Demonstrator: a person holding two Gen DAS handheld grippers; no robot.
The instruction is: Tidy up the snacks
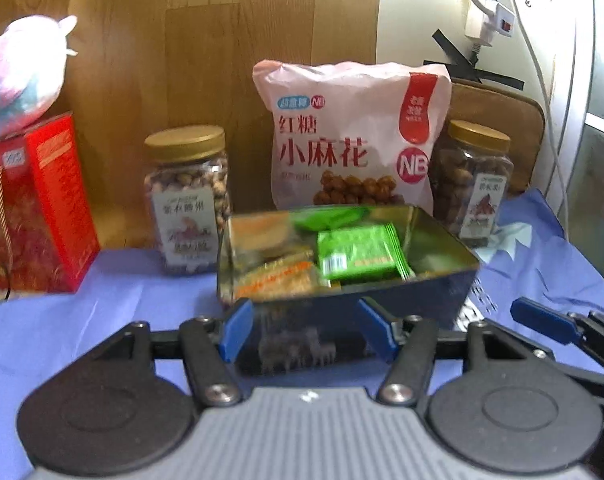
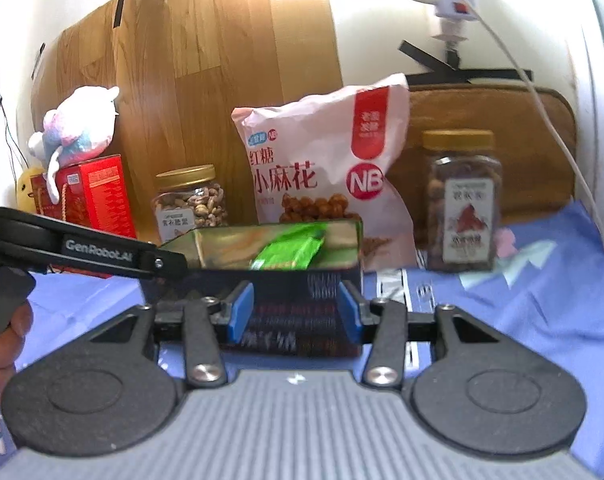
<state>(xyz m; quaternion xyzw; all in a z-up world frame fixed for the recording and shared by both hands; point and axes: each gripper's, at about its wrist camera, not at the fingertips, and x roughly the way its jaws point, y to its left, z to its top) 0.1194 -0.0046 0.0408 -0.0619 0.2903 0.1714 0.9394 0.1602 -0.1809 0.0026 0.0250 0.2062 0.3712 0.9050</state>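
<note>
An open dark metal tin (image 1: pixel 422 292) stands on the blue cloth and holds green snack packets (image 1: pixel 356 254) and orange-yellow packets (image 1: pixel 279 280). My left gripper (image 1: pixel 308 330) is open and empty just in front of the tin's near wall. My right gripper (image 2: pixel 295 312) is open and empty in front of the same tin (image 2: pixel 277 280), with a green packet (image 2: pixel 291 252) showing inside. The right gripper's blue finger shows at the right of the left wrist view (image 1: pixel 542 320). The left gripper's arm crosses the right wrist view (image 2: pixel 85 252).
Behind the tin stand a pink snack bag (image 1: pixel 352 136), a gold-lidded nut jar (image 1: pixel 187 200) at left and another (image 1: pixel 474 182) at right. A red box (image 1: pixel 33 208) with a plush toy (image 1: pixel 21 68) on it is far left. A wooden panel and a power strip (image 1: pixel 490 4) are behind.
</note>
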